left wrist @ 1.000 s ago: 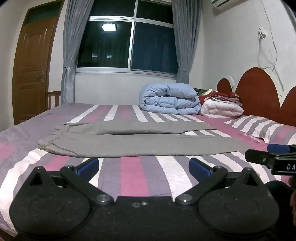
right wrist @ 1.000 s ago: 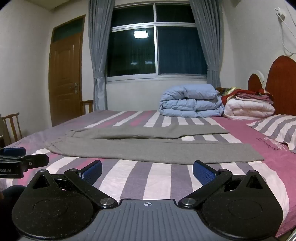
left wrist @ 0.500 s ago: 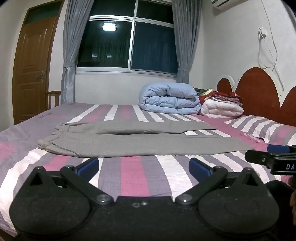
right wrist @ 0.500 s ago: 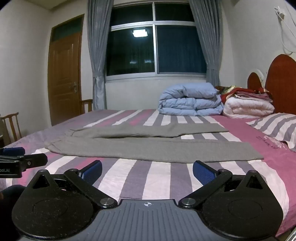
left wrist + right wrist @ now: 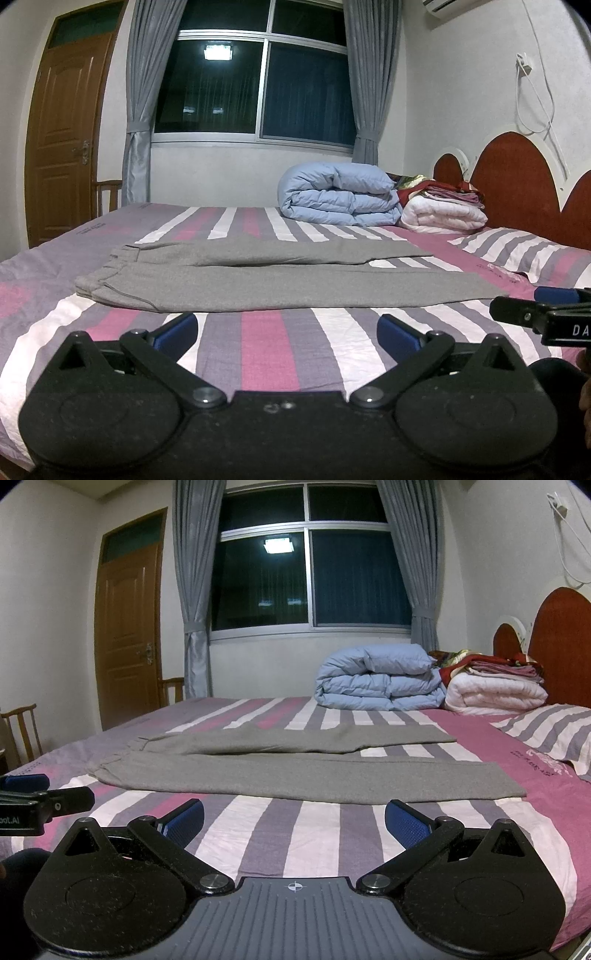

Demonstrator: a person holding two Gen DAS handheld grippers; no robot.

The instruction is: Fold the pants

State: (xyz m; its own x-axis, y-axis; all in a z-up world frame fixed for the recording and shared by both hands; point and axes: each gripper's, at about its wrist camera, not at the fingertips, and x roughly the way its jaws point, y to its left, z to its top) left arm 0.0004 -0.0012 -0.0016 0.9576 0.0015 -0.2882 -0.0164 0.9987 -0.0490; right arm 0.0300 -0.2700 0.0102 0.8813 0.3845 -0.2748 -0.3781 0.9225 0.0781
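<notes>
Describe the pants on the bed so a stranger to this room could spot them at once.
Start at the big bed with the pink, purple and white striped sheet. In its middle, ahead of both open tongs, lie the grey pants, spread flat, legs pointing toward the red headboard. Unlike the puffy blue quilt and white bedding stacked near the window, they are thin, plain grey and unfolded.

A bedroom in a home. A wide bed (image 5: 266,343) with a pink, purple and white striped sheet fills the room, backed by a scalloped red headboard (image 5: 517,184). A folded blue duvet (image 5: 340,199), a stack of folded blankets (image 5: 443,214) and a striped pillow (image 5: 554,731) sit at the head end. Grey curtains (image 5: 192,590) frame a dark window (image 5: 310,576). A wooden door (image 5: 129,627) and wooden chairs (image 5: 22,731) stand along the wall, and an air conditioner (image 5: 439,5) hangs high up.
</notes>
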